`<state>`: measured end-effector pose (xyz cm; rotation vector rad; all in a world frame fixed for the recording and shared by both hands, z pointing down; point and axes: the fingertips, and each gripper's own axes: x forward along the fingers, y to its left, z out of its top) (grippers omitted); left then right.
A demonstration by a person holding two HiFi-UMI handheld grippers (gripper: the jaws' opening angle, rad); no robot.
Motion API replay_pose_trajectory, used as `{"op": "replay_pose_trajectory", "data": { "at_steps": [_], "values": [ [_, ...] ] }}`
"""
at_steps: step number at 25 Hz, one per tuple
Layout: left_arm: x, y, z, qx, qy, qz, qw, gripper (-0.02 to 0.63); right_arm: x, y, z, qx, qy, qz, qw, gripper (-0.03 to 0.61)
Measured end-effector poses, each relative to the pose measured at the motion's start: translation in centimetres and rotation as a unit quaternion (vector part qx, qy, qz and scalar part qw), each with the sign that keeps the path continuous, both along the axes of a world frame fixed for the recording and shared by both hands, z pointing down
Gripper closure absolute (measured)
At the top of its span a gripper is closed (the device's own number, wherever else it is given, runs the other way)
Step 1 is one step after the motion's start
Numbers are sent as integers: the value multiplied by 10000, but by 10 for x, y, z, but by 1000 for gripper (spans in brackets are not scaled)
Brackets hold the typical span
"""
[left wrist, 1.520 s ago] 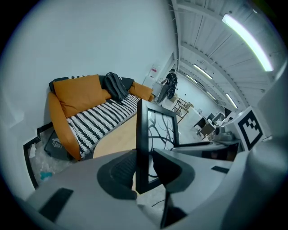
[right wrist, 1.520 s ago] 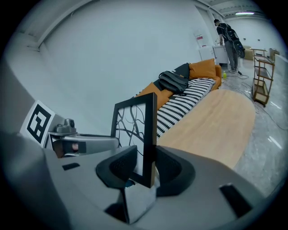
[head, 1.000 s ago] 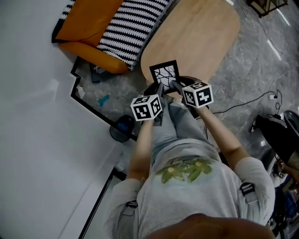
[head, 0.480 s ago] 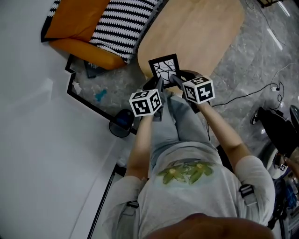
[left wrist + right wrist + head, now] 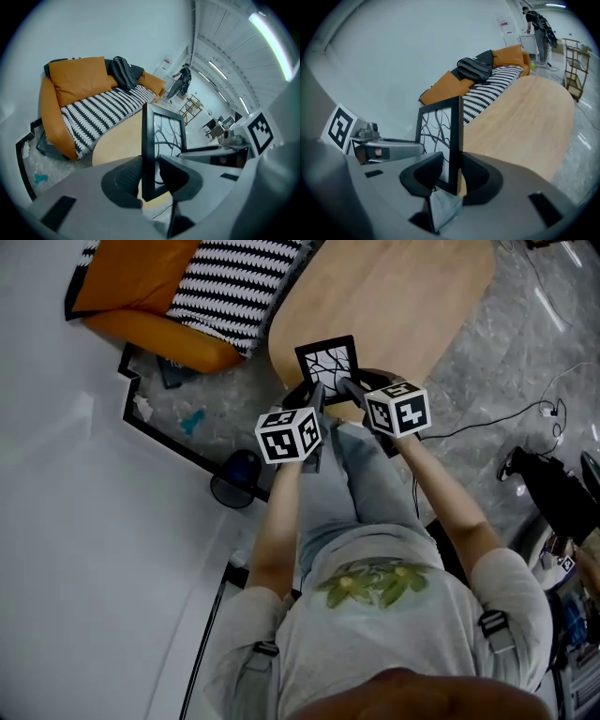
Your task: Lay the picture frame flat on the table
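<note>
The picture frame (image 5: 327, 362) is black, with a white print of dark branches. It stands upright over the near end of the oval wooden table (image 5: 403, 296), held from both sides. My left gripper (image 5: 317, 397) is shut on its left edge; in the left gripper view the frame (image 5: 161, 136) rises between the pads of that gripper (image 5: 150, 176). My right gripper (image 5: 347, 390) is shut on the right edge; in the right gripper view the frame (image 5: 440, 133) stands in the closed jaws of that gripper (image 5: 453, 172). The frame's lower edge is hidden behind the grippers.
An orange sofa (image 5: 141, 296) with a striped blanket (image 5: 234, 277) runs along the table's far left. A dark round object (image 5: 234, 486) and litter lie on the floor at left. Cables (image 5: 525, 423) trail at right. A person (image 5: 539, 28) stands far off by a rack.
Both grippers and the frame have shifted a little forward toward the table. The frame stays upright and both grips are unchanged.
</note>
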<state>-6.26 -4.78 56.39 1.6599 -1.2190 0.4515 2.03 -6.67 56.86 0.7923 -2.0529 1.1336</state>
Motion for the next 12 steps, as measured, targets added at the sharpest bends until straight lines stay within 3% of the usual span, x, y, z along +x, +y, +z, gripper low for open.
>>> {"op": "replay_pose_trajectory", "data": {
  "at_steps": [12],
  "values": [
    [-6,-8,35,-188,-33,-114,9998,497,-7,-9,35,-264,96,-45,9996,445]
  ]
}}
